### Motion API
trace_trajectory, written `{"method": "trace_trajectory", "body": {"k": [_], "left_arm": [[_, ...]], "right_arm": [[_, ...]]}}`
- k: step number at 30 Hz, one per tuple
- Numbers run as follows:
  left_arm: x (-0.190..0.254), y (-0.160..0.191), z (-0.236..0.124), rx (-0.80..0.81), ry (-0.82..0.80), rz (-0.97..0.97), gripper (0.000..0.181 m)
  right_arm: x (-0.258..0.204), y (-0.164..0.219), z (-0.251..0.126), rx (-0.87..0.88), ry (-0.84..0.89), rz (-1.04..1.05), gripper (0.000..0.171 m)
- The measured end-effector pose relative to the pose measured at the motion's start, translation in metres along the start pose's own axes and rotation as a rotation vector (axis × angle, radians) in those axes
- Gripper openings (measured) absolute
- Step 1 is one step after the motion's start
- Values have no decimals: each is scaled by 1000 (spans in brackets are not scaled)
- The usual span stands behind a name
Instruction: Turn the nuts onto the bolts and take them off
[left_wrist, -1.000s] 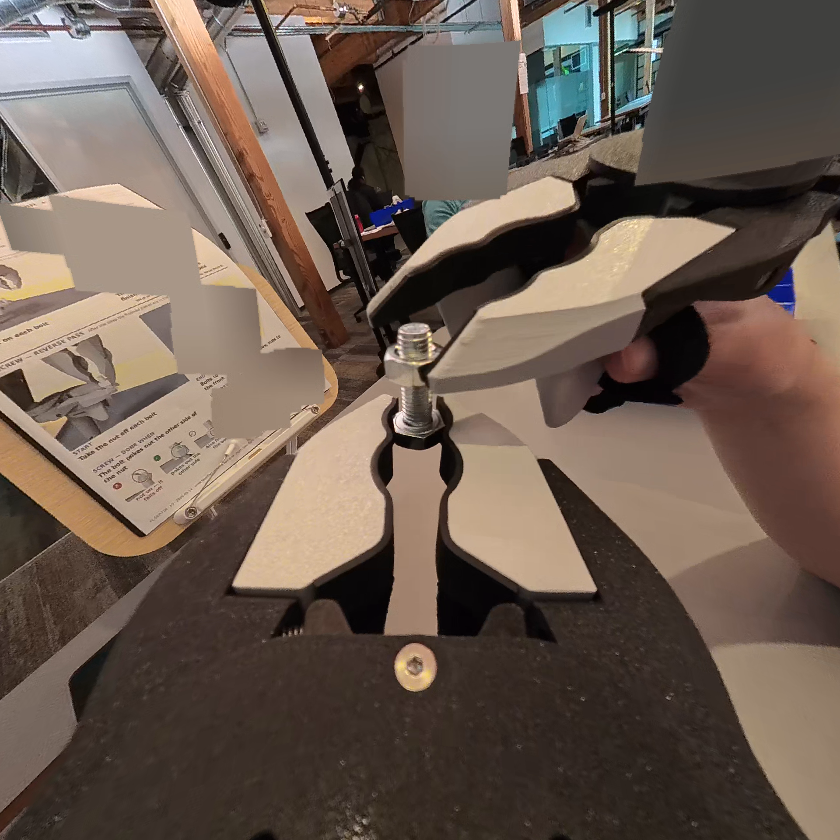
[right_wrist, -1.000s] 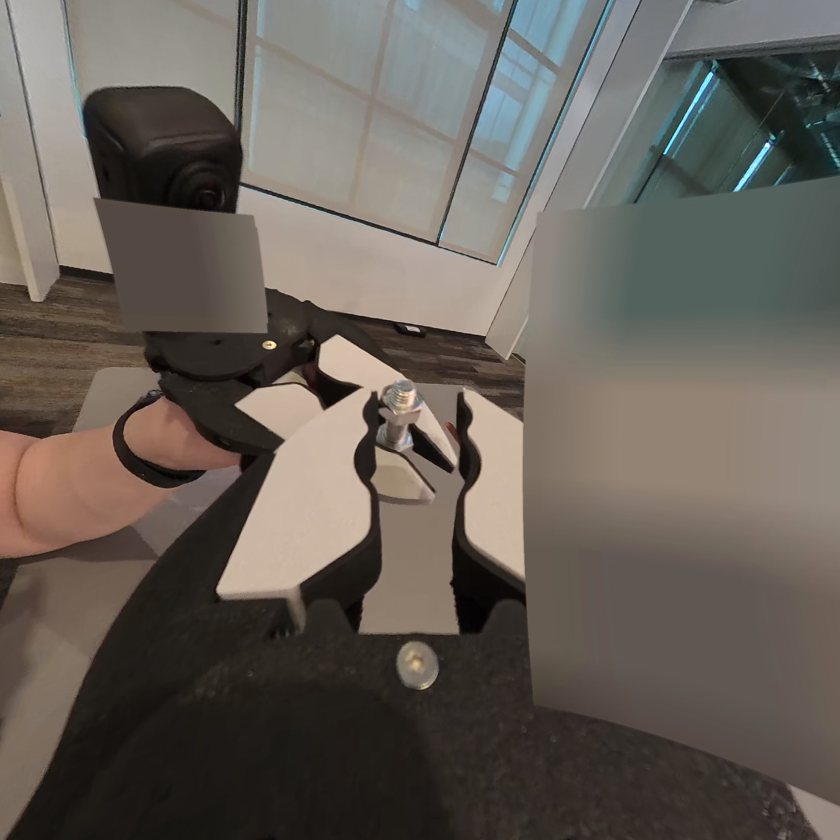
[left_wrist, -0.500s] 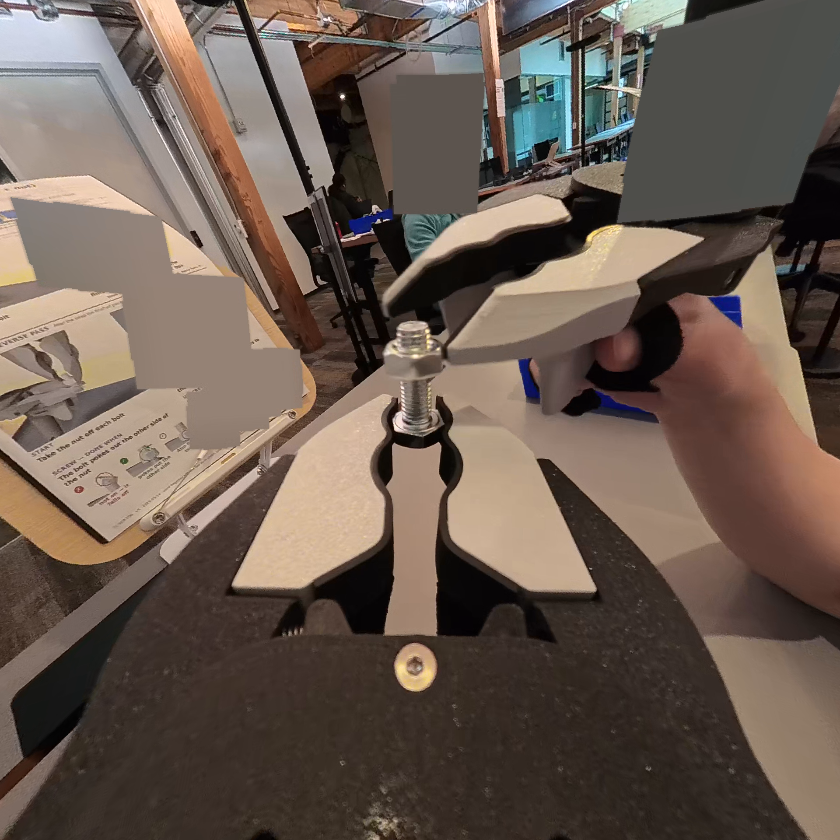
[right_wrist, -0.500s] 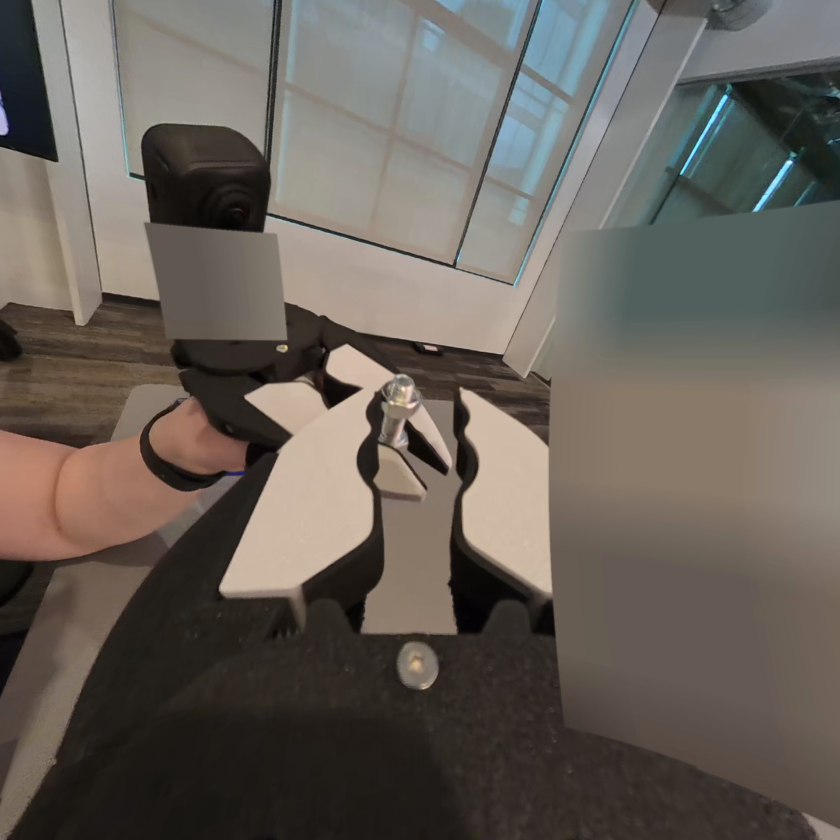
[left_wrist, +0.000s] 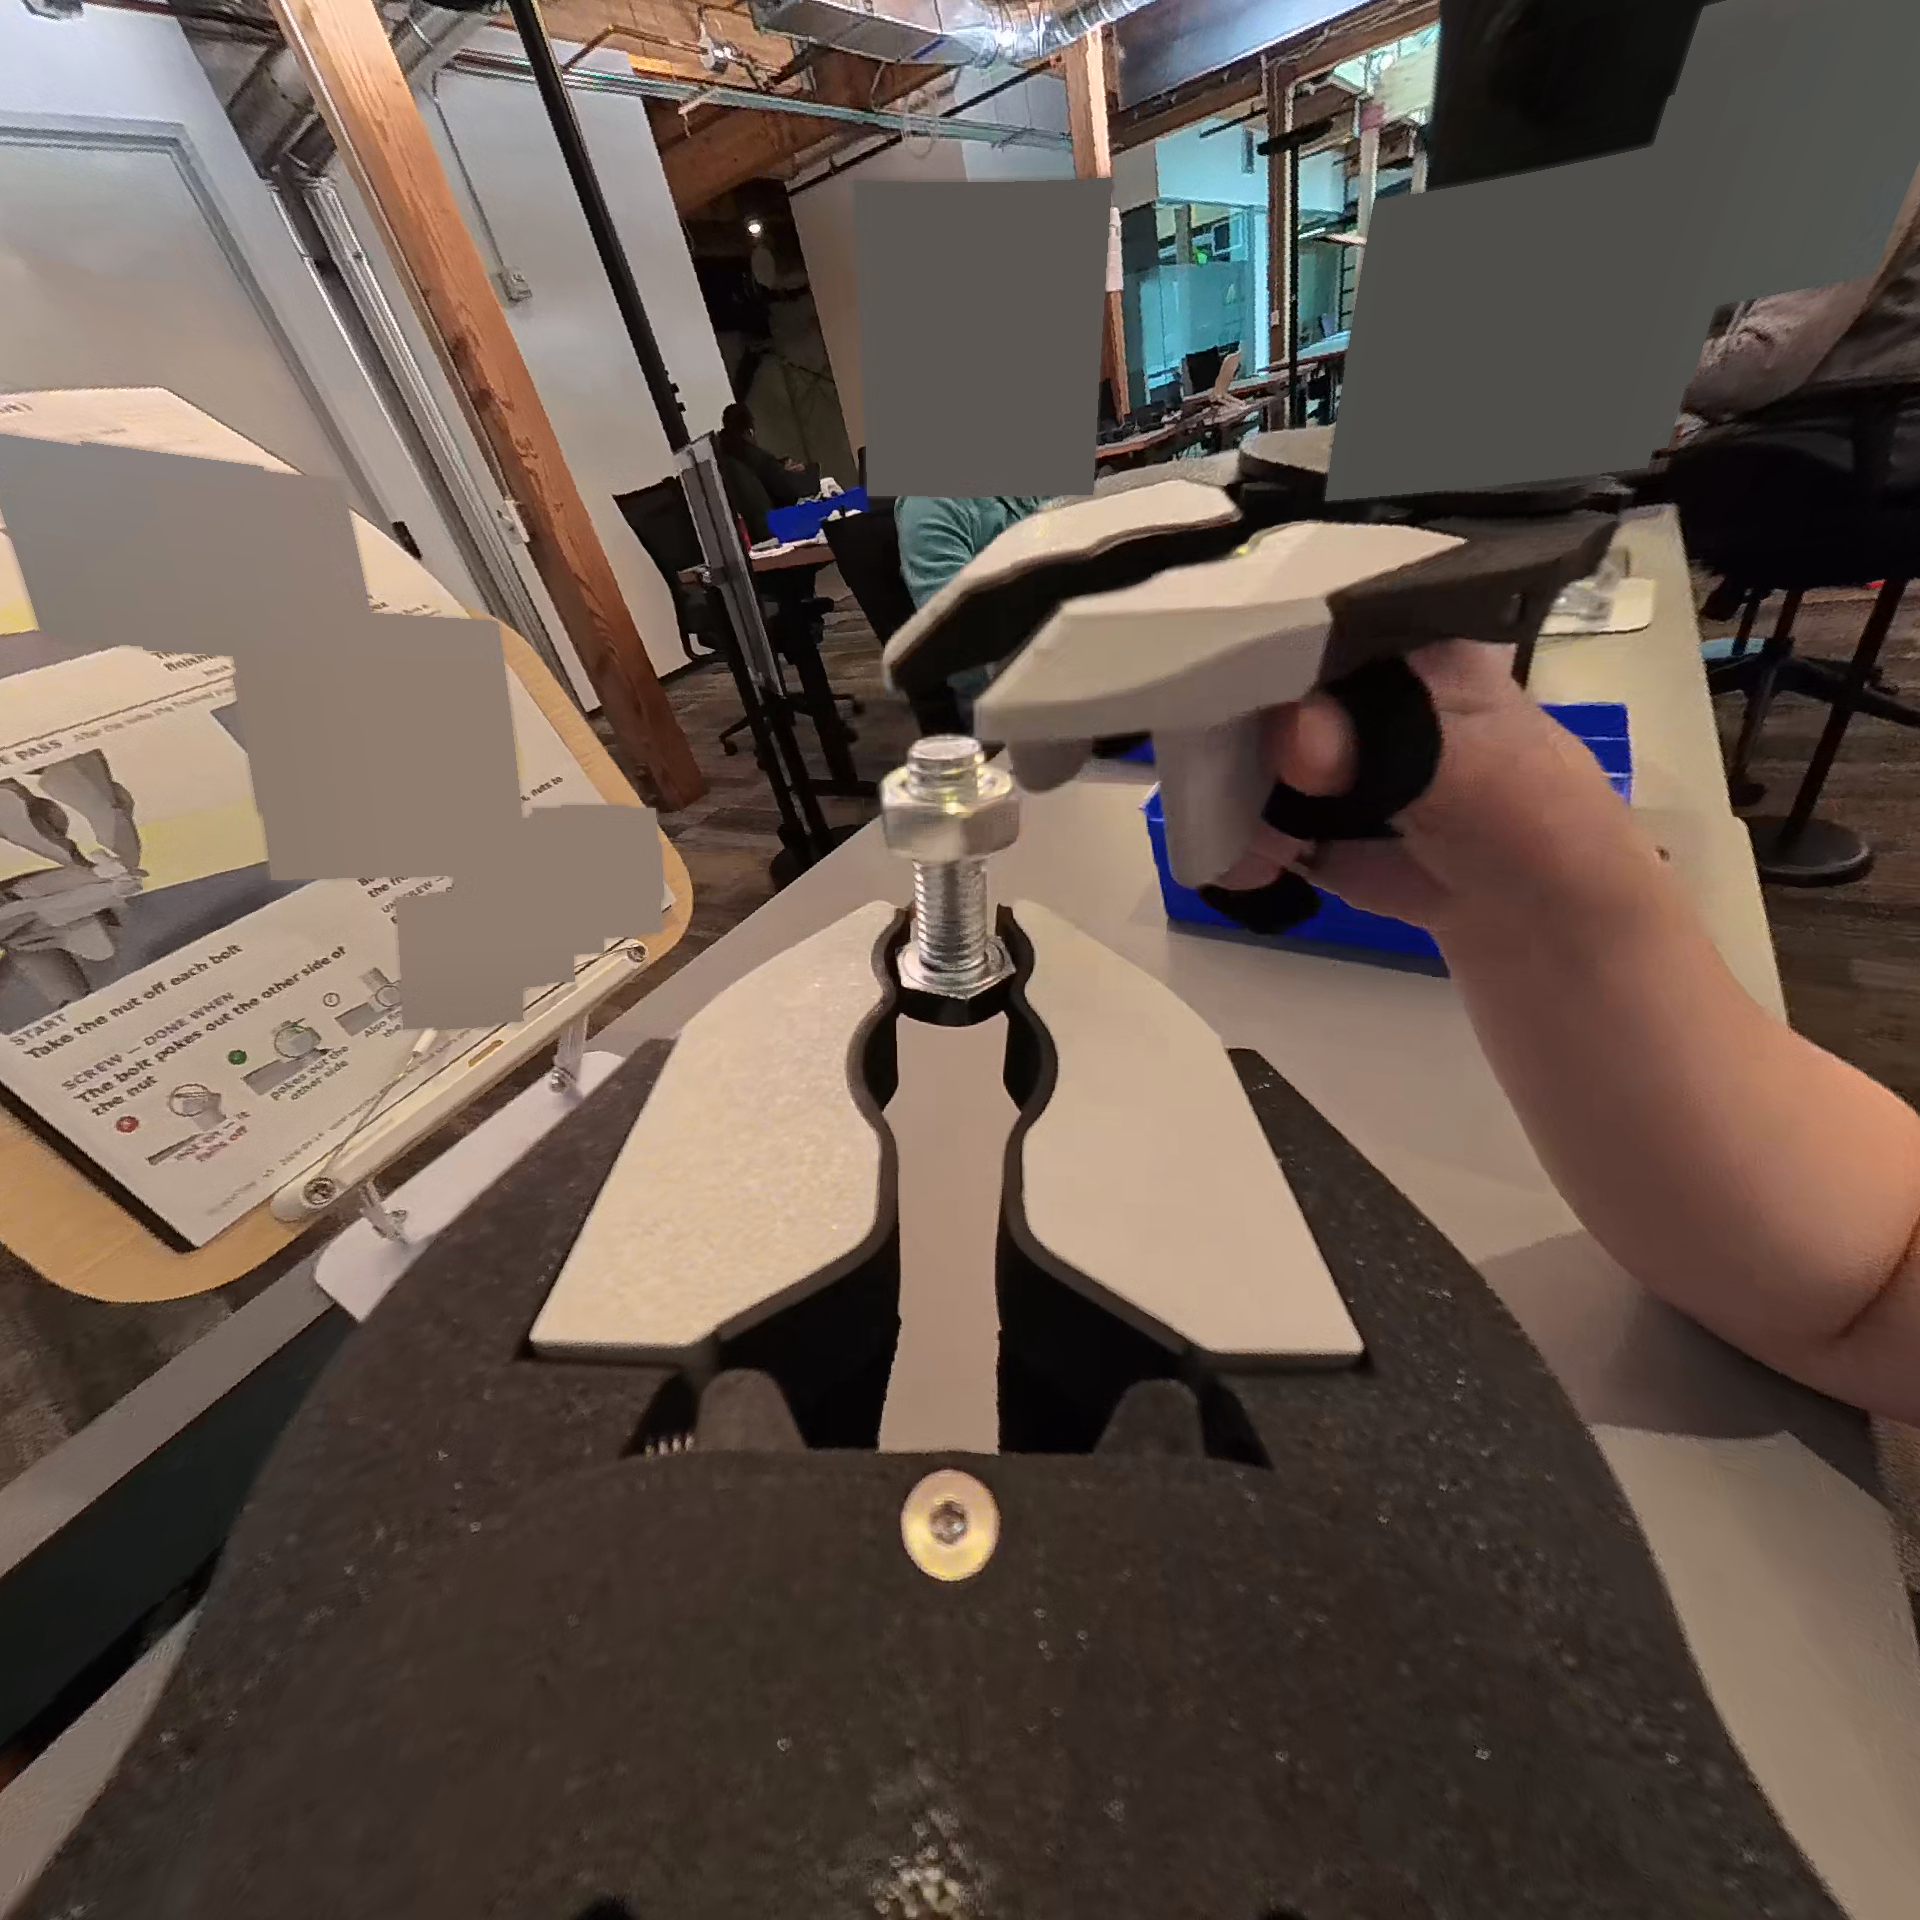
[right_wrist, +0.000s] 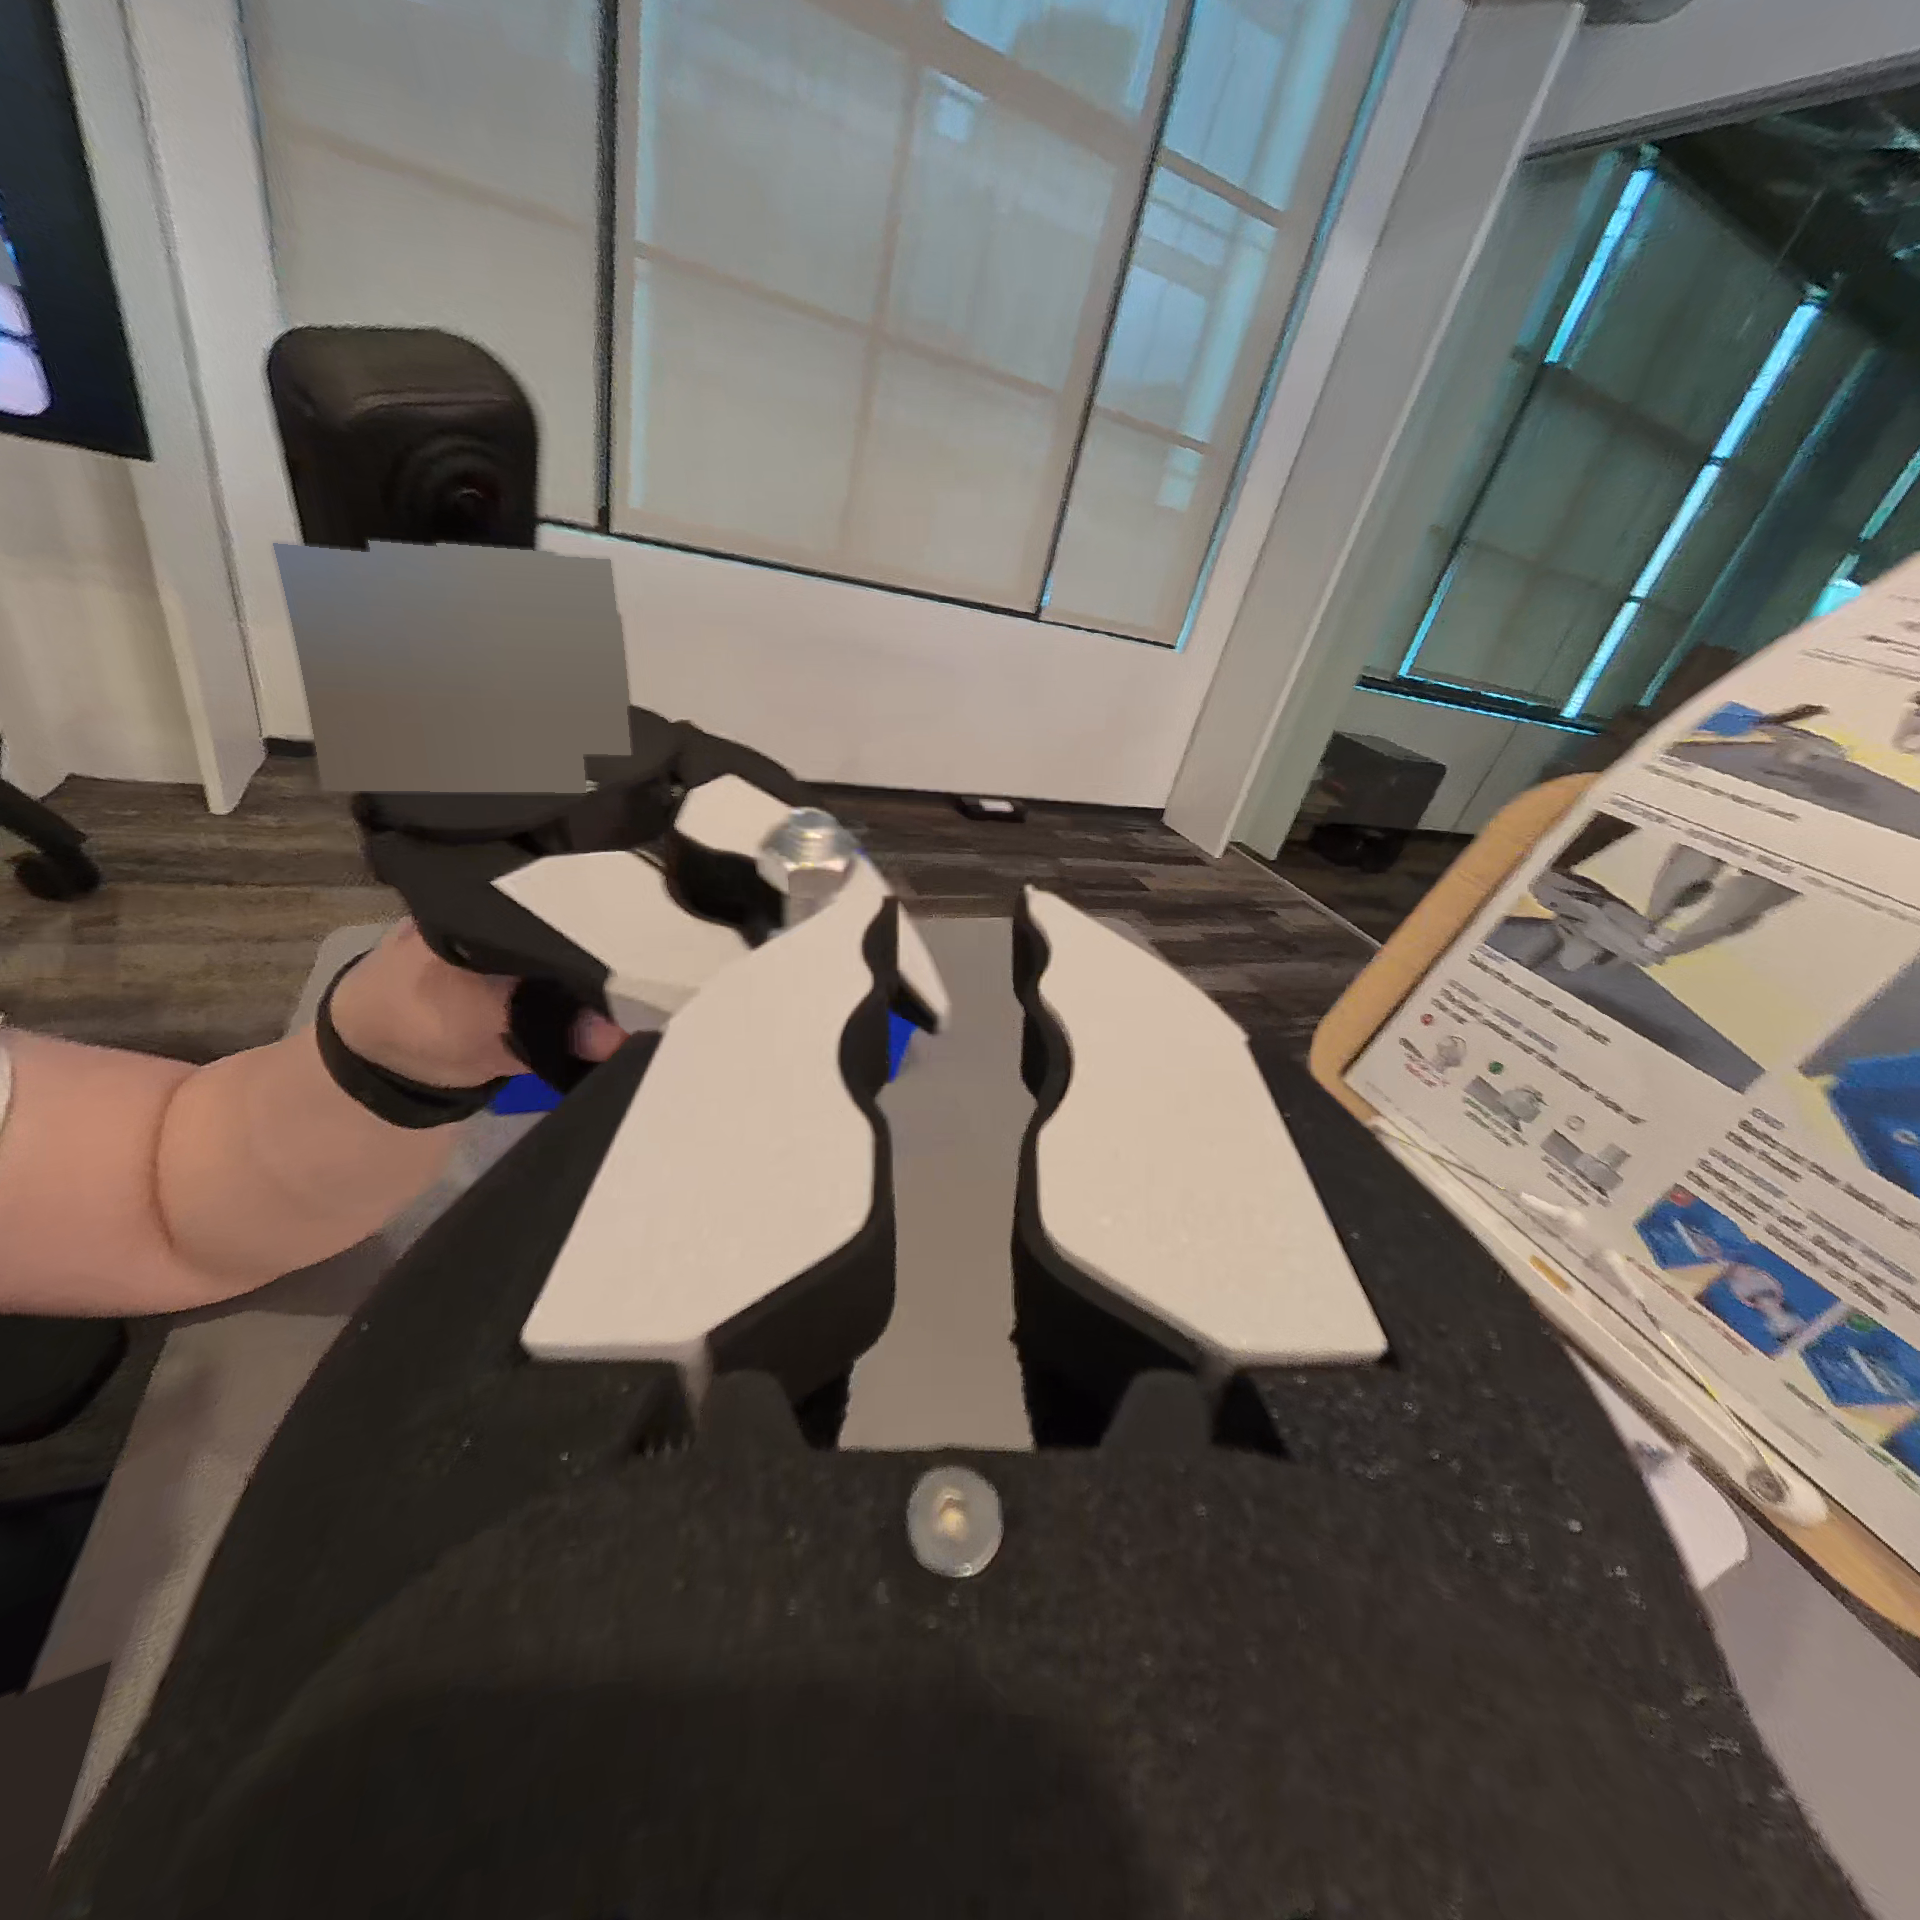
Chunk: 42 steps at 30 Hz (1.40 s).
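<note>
My left gripper (left_wrist: 951, 935) is shut on the head of a silver bolt (left_wrist: 948, 914) and holds it upright above the grey table. A hex nut (left_wrist: 948, 821) sits on the thread near the bolt's top end. My right gripper (left_wrist: 945, 691) hovers just above and to the right of the nut, apart from it. In the right wrist view the right gripper (right_wrist: 956, 914) is open and empty. There the left gripper (right_wrist: 769, 883) with the nut (right_wrist: 805, 844) lies just left of my right fingertips.
An instruction board on a wooden stand (left_wrist: 312, 1039) stands to the left of the table and shows at the right of the right wrist view (right_wrist: 1662, 1039). A blue bin (left_wrist: 1351, 925) sits behind the right hand. The grey table (left_wrist: 1351, 1122) runs ahead. Only a small space, under 4 cm, lies between the two pairs of fingers.
My right gripper has come off the nut and moved up and to the right. The nut stays near the bolt's top. My left gripper still holds the bolt.
</note>
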<state>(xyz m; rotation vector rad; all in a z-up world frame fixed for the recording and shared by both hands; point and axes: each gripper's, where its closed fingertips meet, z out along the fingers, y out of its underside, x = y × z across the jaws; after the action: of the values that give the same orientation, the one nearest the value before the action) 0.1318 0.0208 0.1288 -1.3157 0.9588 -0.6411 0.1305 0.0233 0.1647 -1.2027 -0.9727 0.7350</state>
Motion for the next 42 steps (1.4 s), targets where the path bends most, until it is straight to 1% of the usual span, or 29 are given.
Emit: {"method": "trace_trajectory", "body": {"k": [2, 6, 9, 10, 11, 12, 13, 16, 20, 22, 24, 26, 29, 33, 35, 37, 39, 42], "left_arm": [[0, 0, 0, 1, 2, -4, 16], [4, 3, 4, -8, 15, -2, 15], [6, 2, 3, -8, 19, 2, 15], [6, 1, 2, -4, 14, 1, 15], [4, -1, 0, 2, 7, -2, 15], [3, -1, -1, 5, 10, -5, 15], [2, -2, -2, 4, 14, -12, 15], [2, -1, -1, 3, 19, -17, 15], [7, 0, 1, -1, 32, -9, 15], [8, -1, 1, -2, 25, -1, 15], [5, -2, -1, 3, 13, -2, 15], [5, -3, -2, 7, 30, -22, 15], [3, -1, -1, 0, 18, -12, 15], [8, 1, 2, -8, 30, -7, 15], [8, 0, 1, -7, 24, -2, 15], [5, -1, -1, -2, 13, -3, 15], [4, -2, -2, 2, 20, -14, 15], [3, -2, -2, 0, 14, -8, 16]], "right_arm": [[-1, -4, -3, 26, -26, 30, 21], [-30, -4, 9, 13, -124, 11, 25], [-27, 1, 14, -21, -71, -39, 25], [-24, 0, 12, -9, -66, -32, 31], [-21, 0, 10, -4, -75, -4, 31], [-17, -1, 7, 3, -77, 26, 27], [-12, -2, 5, 22, -69, 46, 19], [-17, -7, 2, 51, -111, 74, 22], [-31, -6, 12, 37, -136, 44, 25], [-29, -2, 13, 22, -122, 35, 25], [-23, -1, 10, 22, -131, 74, 28], [-13, -3, 5, 39, -108, 106, 19], [-19, -9, 3, 72, -143, 117, 20], [-32, -6, 12, 41, -135, 49, 23], [-28, -3, 13, 24, -109, 29, 23], [-23, -3, 9, 29, -114, 57, 26], [-13, -4, 4, 40, -89, 80, 18], [-18, -13, 1, 87, -115, 82, 19]]}}
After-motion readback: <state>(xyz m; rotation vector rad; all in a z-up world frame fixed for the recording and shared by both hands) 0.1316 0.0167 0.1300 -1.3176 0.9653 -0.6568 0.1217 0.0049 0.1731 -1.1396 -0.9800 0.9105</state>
